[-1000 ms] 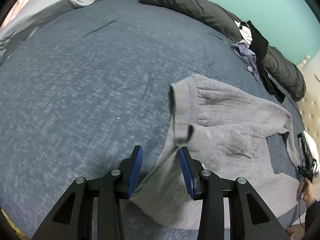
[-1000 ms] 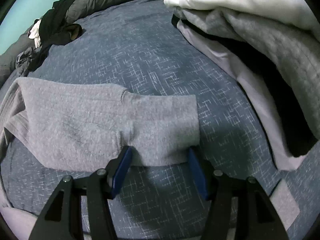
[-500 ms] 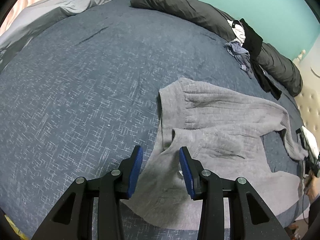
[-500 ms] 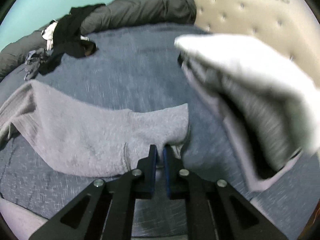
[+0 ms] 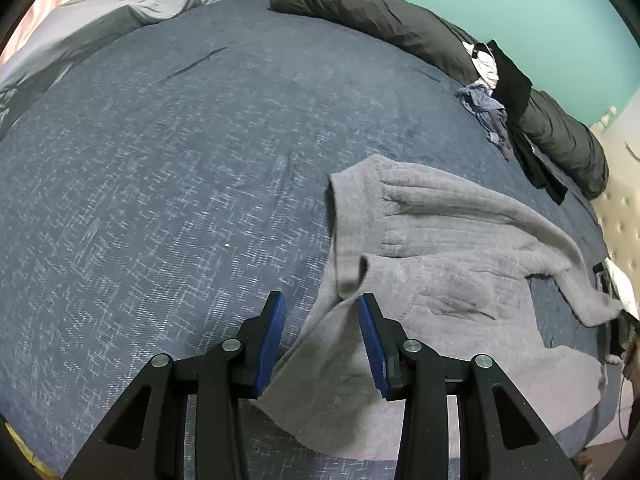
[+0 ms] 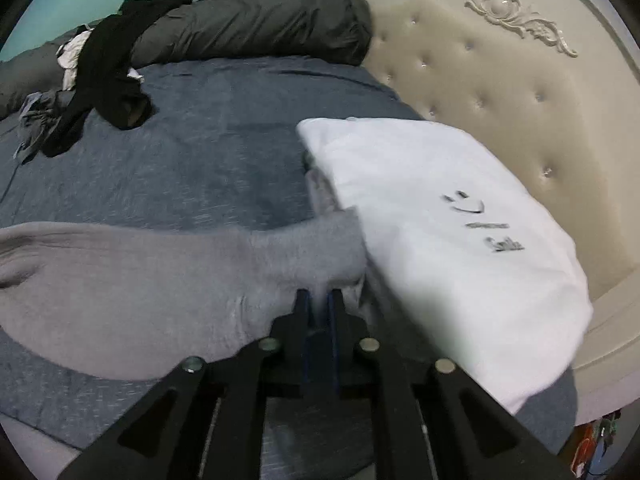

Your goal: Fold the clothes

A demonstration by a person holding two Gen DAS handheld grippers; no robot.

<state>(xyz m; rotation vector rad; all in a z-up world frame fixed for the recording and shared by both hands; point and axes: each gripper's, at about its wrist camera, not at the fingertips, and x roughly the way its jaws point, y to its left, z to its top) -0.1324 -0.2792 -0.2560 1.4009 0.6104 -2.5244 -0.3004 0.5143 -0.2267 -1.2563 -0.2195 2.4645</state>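
Both tongs are at the grey sweater (image 5: 448, 264), which lies spread on the blue bedspread (image 5: 180, 160). Seen from its own camera, the right gripper (image 6: 319, 300) has its jaws nearly together, pinching the sweater's sleeve end (image 6: 320, 248); the jaws are easing apart slightly, yet cloth is plainly between them and looks lifted off the bedspread. At the sweater's other side, the left gripper (image 5: 320, 312) stands partly open, with a raised fold of the sweater's edge between the blue pads (image 5: 370, 330); the cloth touches the right-hand pad but is not pinched.

The sleeve end sits hard against the stack of folded clothes (image 6: 440, 216), topped by a white garment, just to the sweater's right. Beyond the sweater, dark loose clothes (image 6: 108, 68) lie along a rolled dark duvet (image 6: 256, 24), well apart from it.

The step in hand seems to be bringing the sleeve across the sweater's body. To do it well, I would firm up the right grip before travelling, since the loosening jaws could drop the cuff. Carry the sleeve up and away from the stack first, so the white garment is not dragged. The left gripper should close on its fold or press it down, anchoring the body. Lay the sleeve flat, without a twist.
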